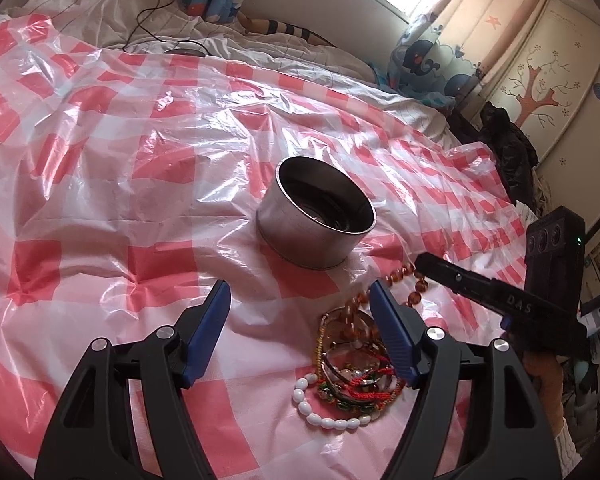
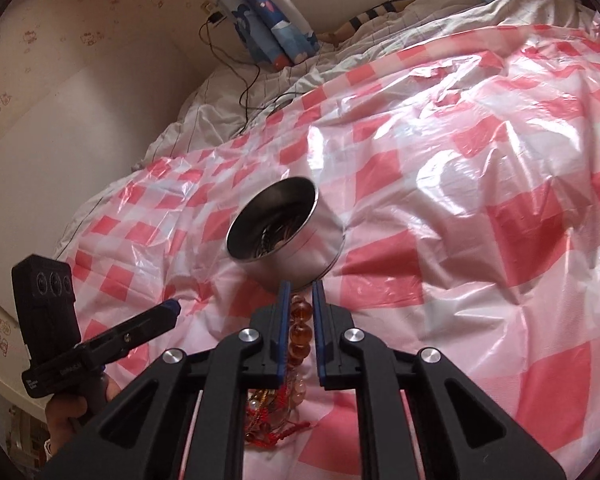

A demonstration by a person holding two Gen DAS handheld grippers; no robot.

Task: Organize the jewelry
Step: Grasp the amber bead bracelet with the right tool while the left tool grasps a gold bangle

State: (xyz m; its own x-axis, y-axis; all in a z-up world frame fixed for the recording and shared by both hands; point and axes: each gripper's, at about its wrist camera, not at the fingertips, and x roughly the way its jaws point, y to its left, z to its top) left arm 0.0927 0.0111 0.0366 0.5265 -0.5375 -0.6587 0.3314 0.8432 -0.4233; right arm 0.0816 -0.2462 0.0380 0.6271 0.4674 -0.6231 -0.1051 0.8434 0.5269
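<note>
Amber bead bracelet in 1 right claw, 1 tin near.

Bed under checked plastic sheet bearing tin, jewelry pile.

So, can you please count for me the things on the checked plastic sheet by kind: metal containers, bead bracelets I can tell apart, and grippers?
Round silver metal tin: 1
Amber bead bracelet: 1
White oval-bead bracelet: 1
Grippers: 2, left gripper and right gripper
Total: 5; the tangled pile cannot be separated.
</note>
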